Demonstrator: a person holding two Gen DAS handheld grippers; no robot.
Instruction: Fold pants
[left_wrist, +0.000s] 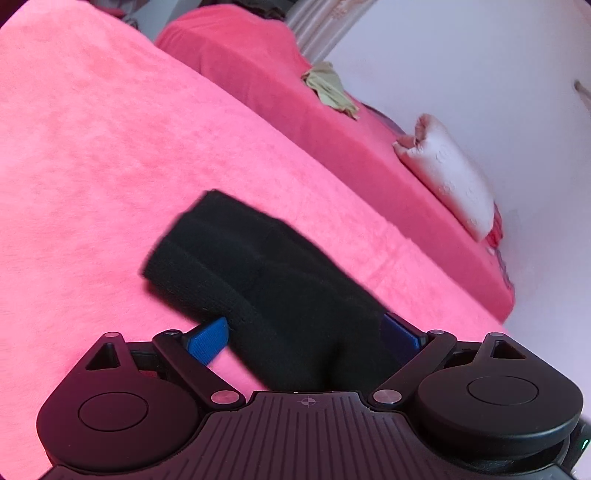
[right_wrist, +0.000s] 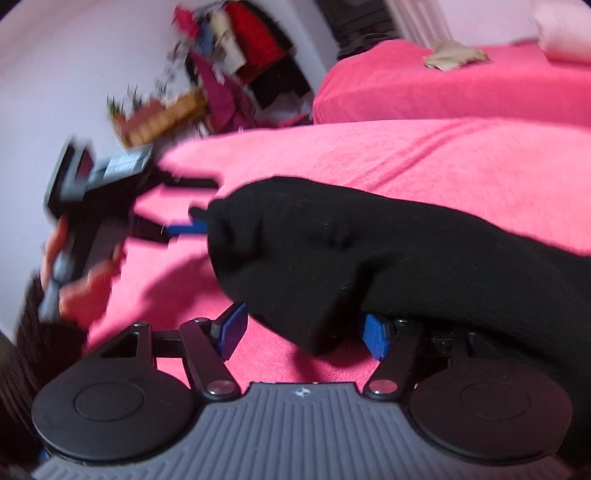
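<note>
Two grippers are in view. We note the right gripper (right_wrist: 303, 332) with its blue pads (right_wrist: 375, 338) spread wide, the black pants (right_wrist: 369, 258) draped between and over them, not pinched. In the left wrist view the left gripper (left_wrist: 306, 332) also stands spread, with the pants (left_wrist: 266, 280) bunched between its pads. The pants lie on the pink blanket (left_wrist: 92, 147). Beyond, a pillow (left_wrist: 450, 173) leans against the wall (left_wrist: 498, 55).

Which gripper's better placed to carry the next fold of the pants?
Probably left. The left gripper meets the end of the black pants, though blur hides whether its jaws pinch. The right gripper has open jaws straddling a loose fold.
</note>
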